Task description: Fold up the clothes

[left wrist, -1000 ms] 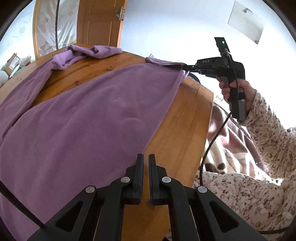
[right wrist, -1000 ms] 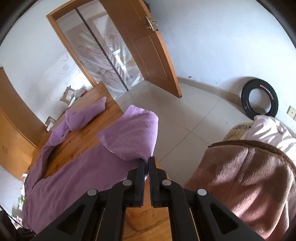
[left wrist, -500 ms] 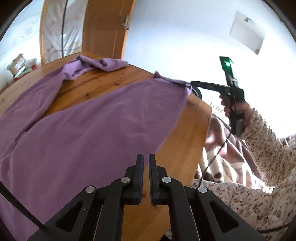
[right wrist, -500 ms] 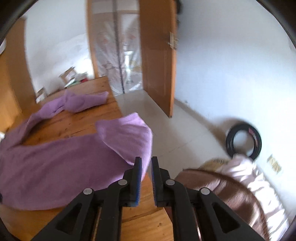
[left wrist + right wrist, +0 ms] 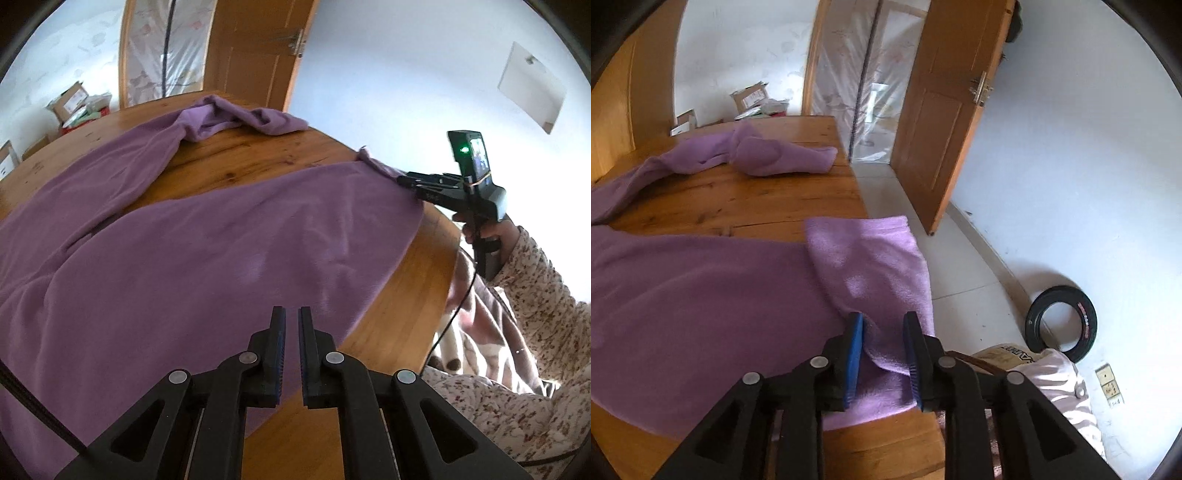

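Observation:
A purple fleece garment [image 5: 221, 251] lies spread across the wooden table [image 5: 251, 162], with one part bunched at the far edge. My left gripper [image 5: 292, 314] hovers over the garment's near hem. Its jaws are nearly together and just starting to part, with nothing between them. In the left wrist view my right gripper [image 5: 402, 181] reaches the garment's far right corner, held by a hand in a floral sleeve. In the right wrist view the right gripper [image 5: 882, 317] is opening. The folded-over corner [image 5: 871, 258] lies loose between the blue pads [image 5: 854, 343], which do not press on it.
The table [image 5: 738, 199] ends just right of the garment, with tiled floor beyond. A black tyre [image 5: 1060, 325] and a white bundle [image 5: 1056, 373] lie on the floor by the wall. An open wooden door [image 5: 942, 122] and cardboard boxes [image 5: 750, 96] stand behind. A brown blanket [image 5: 480, 332] lies beside the person.
The right gripper has rolled and its jaws have parted, letting go of the garment corner, which now rests at the table edge. The left gripper has shifted from bare wood to above the purple cloth.

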The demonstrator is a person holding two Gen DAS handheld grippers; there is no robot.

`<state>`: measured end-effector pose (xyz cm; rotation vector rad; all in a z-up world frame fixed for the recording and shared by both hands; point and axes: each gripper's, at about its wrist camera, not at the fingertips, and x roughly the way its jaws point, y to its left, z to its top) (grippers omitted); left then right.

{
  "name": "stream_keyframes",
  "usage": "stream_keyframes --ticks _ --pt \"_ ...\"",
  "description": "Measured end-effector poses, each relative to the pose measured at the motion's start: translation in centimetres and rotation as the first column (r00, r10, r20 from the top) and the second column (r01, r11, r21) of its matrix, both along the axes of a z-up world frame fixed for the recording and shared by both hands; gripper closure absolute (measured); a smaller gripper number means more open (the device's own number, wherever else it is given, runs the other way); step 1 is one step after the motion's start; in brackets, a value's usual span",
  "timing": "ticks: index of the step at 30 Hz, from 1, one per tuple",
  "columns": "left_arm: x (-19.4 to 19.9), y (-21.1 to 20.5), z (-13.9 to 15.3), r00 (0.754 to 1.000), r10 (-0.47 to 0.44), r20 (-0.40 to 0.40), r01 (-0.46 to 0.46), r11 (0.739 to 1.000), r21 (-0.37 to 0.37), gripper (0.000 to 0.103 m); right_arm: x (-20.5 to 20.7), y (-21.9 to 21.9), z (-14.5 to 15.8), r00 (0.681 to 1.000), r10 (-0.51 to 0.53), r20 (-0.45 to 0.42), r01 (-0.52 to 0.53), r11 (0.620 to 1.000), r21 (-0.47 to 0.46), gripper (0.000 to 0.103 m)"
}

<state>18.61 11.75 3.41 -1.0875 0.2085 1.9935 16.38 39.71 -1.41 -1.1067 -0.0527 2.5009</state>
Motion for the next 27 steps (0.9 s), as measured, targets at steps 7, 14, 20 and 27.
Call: stream_keyframes --ticks 7,14,20,27 --pt "-0.8 -1.2 -0.2 0.999 0.050 0.011 -0.050 0.999 -0.006 0.096 1.9 4.3 0.3 0.981 -0.196 0.008 0.196 0.979 -0.053 0.080" --pt "-1.1 -3.0 -0.6 0.996 0.090 0.030 -0.090 0.996 0.000 0.096 4.5 3.3 2.4 0.985 -0.147 -0.089 0.134 0.980 -0.146 0.080" --pt "-1.0 -4.3 -1.4 0.991 0.123 0.050 -0.122 0.992 -0.008 0.096 4.0 0.3 1.3 0.998 -0.017 -0.068 0.003 0.979 -0.202 0.080" --pt "-0.6 -5.7 -2.0 0.988 0.139 0.063 -0.138 0.990 -0.016 0.096 6.2 1.2 0.3 0.996 -0.082 -0.035 0.073 0.974 -0.216 0.080"
